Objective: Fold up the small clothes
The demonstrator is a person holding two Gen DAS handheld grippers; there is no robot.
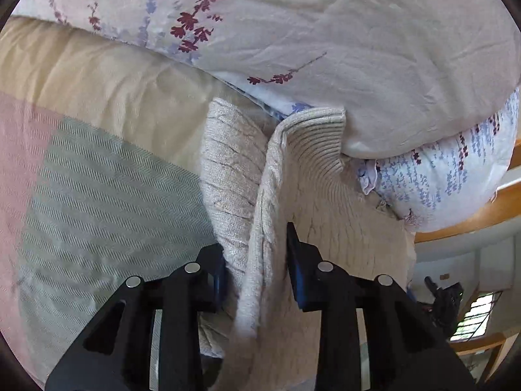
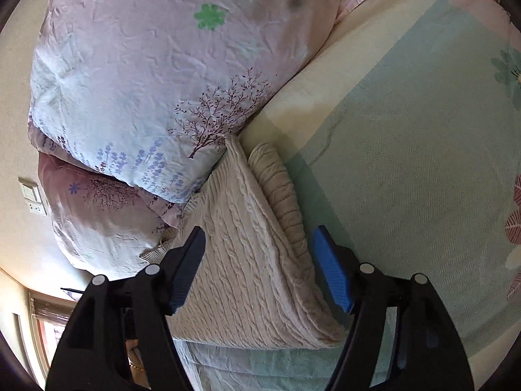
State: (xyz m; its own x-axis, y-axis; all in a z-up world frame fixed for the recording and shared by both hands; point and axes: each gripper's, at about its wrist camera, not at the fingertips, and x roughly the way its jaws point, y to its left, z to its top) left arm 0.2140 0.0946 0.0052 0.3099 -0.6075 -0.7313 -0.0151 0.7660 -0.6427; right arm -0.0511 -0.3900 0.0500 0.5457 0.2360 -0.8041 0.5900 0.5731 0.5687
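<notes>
Left gripper [image 1: 257, 260]: its two black fingers with blue pads are clamped on a raised fold of the beige cable-knit sweater [image 1: 293, 195], the fabric bunched between the jaws. Right gripper [image 2: 260, 267]: jaws spread wide, straddling the same sweater [image 2: 247, 244] without pinching it; the knit lies between the blue pads [image 2: 332, 270] with a gap at each side. The sweater rests on the bedspread [image 2: 407, 163], a pale green herringbone panel with cream and pink borders. Its ribbed hem [image 1: 316, 133] touches the lower of two stacked floral pillows [image 2: 156, 75], which stand at the far edge of the bed. A wall switch [image 2: 31, 194] shows behind the pillows.
</notes>
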